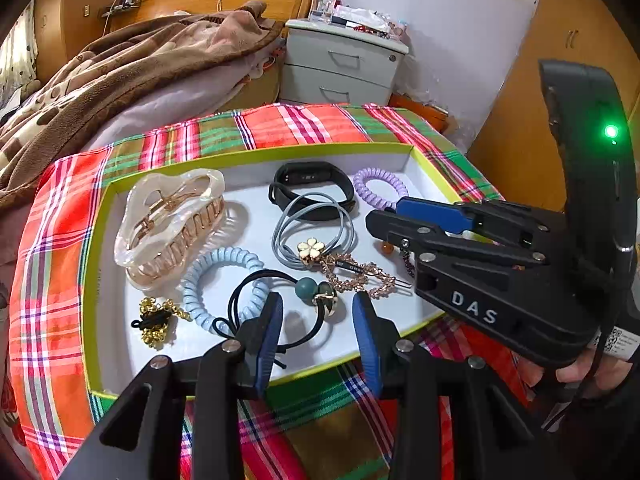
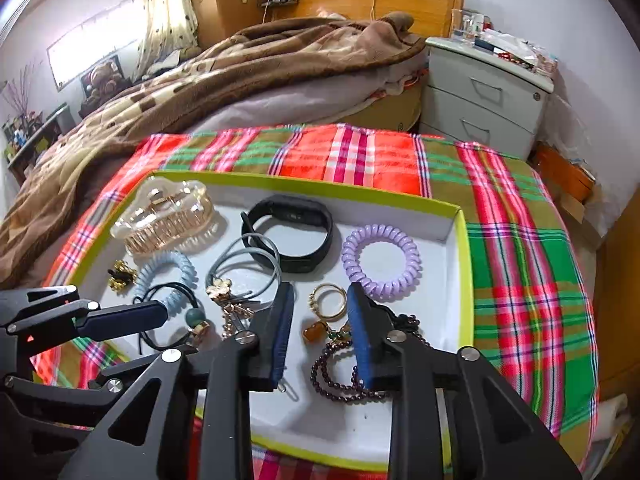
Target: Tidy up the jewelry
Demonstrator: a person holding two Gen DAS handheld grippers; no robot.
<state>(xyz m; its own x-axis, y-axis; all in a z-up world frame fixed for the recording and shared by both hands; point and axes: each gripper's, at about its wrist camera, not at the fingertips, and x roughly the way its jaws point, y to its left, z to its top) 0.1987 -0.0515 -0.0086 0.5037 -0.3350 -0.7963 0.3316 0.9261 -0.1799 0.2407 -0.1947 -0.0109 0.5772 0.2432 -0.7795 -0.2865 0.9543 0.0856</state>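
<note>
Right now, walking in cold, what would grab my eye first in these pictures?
Probably the loud red-and-green plaid cloth, with a shallow lime-rimmed tray set on it. Inside, a big translucent claw clip fills the far left corner, a lilac coil hair tie sits to the right, and a black wristband lies between them. Nearest the cameras, two black tools, left and right, hang open over the near edge.

bed (image 2: pixel 280 72) brown blanket | grey nightstand (image 2: pixel 484 100) 2 drawers | curtained window (image 2: pixel 168 12)
</note>
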